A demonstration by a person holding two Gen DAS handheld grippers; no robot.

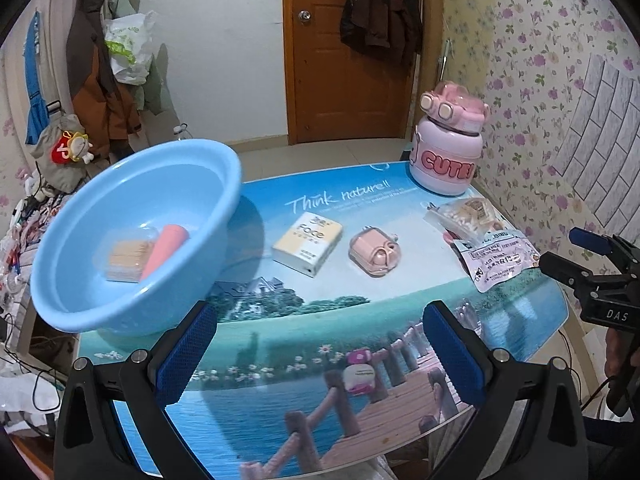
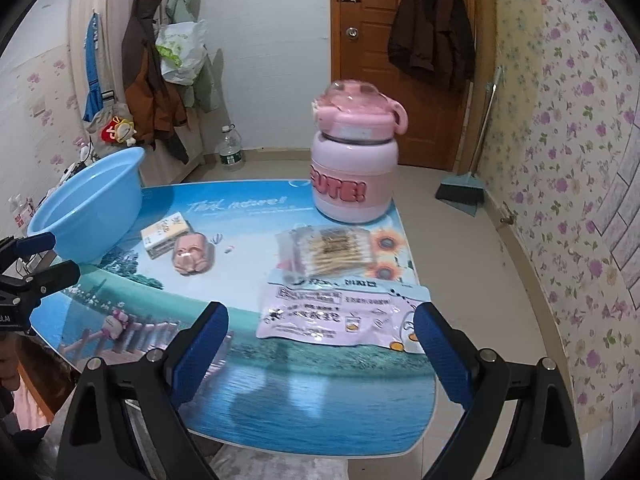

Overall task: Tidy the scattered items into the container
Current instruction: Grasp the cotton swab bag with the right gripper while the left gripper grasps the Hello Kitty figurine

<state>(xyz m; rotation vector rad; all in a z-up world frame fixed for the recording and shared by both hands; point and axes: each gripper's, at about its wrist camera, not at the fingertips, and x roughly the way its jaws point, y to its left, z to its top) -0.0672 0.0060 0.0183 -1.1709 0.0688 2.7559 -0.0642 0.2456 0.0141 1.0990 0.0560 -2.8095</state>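
Glossy desk (image 1: pixel 304 360) with a printed lake-and-boardwalk scene fills most of both views, set in a small room with floral wallpaper. Closest up, the left claw (image 1: pixel 320 360) hangs over the near edge with its blue-padded fingers spread wide, nothing between them. Same story for the right claw (image 2: pixel 322 354): wide apart, empty, hovering just short of a flat pale pink printed sachet (image 2: pixel 340 312) that lies at the desk's right side. Right behind the sachet, touching it, is a clear bag of cotton swabs (image 2: pixel 332 254).

Middle of the desk has a small pink plastic earbud-style case (image 1: pixel 374 251) and, just beside it on the left, a white and cream tissue pack (image 1: pixel 308 242) marked "Face". They sit close but apart.

Left side is the big light blue plastic basin (image 1: pixel 132 248), already holding a clear box of wooden sticks (image 1: pixel 126 258) and a salmon pink tube (image 1: pixel 164 250) leaning over that box.

Far right corner has a chubby pink bottle (image 1: pixel 448 144) reading "CUTE!", standing upright. Beyond that, a brown wooden door (image 1: pixel 344 52) with a dark jacket (image 1: pixel 380 8) hanging on it.
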